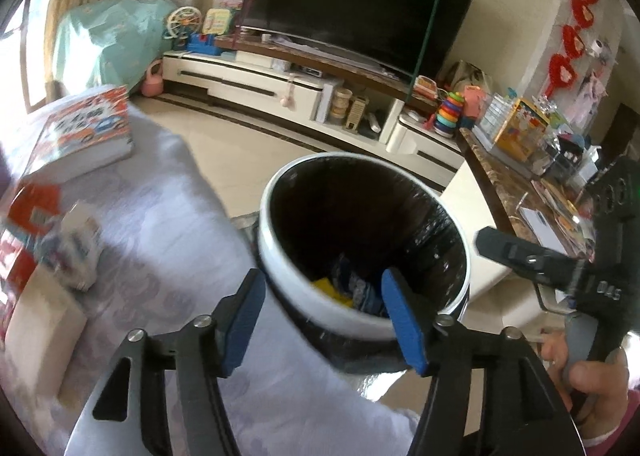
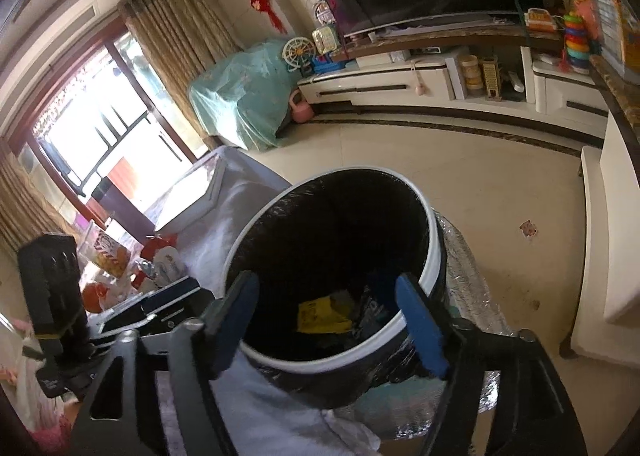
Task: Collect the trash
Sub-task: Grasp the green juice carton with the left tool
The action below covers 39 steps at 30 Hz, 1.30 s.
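A white-rimmed trash bin (image 1: 304,298) with a black liner stands beside a cloth-covered table; it also shows in the right wrist view (image 2: 436,252). Inside lie a yellow wrapper (image 2: 320,314) and dark blue scraps (image 1: 360,288). My left gripper (image 1: 324,314) is open and empty, just above the bin's near rim. My right gripper (image 2: 330,316) is open and empty over the bin's mouth. The right gripper's body (image 1: 560,264) shows at the right of the left wrist view. A crumpled white packet (image 1: 76,252) lies on the table to the left.
The cloth-covered table (image 1: 168,223) holds a picture book (image 1: 88,127), red packaging (image 1: 28,223) and a white box (image 1: 40,328). A TV unit (image 1: 304,83) with toys lines the far wall. A marble counter (image 1: 516,191) stands right. Silver foil (image 2: 472,268) lies under the bin.
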Available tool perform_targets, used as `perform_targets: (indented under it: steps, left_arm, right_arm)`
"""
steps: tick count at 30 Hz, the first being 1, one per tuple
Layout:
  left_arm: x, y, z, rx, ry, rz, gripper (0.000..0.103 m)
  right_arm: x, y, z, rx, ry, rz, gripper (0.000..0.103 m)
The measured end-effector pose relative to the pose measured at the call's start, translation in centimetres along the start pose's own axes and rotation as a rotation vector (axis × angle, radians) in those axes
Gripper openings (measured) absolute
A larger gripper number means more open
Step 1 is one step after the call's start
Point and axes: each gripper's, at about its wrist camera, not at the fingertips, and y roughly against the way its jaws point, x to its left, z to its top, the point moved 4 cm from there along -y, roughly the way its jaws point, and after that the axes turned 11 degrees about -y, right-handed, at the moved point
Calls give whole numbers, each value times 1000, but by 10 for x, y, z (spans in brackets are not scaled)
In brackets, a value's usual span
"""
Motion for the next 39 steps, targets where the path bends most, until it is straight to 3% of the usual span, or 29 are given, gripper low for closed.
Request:
perform_targets:
  steps: [4,22,39]
  left_arm:
    - [5,23,-26,-7,21,45,72]
    - [32,156,-148,-33,175,225,74]
    - [64,264,-239,-39,364,383,74]
  right_arm:
    - [13,7,-19,-22,0,12,94]
    - [106,-12,-108,95,80,136,94]
    - [174,-41,-160,177,151,193,94]
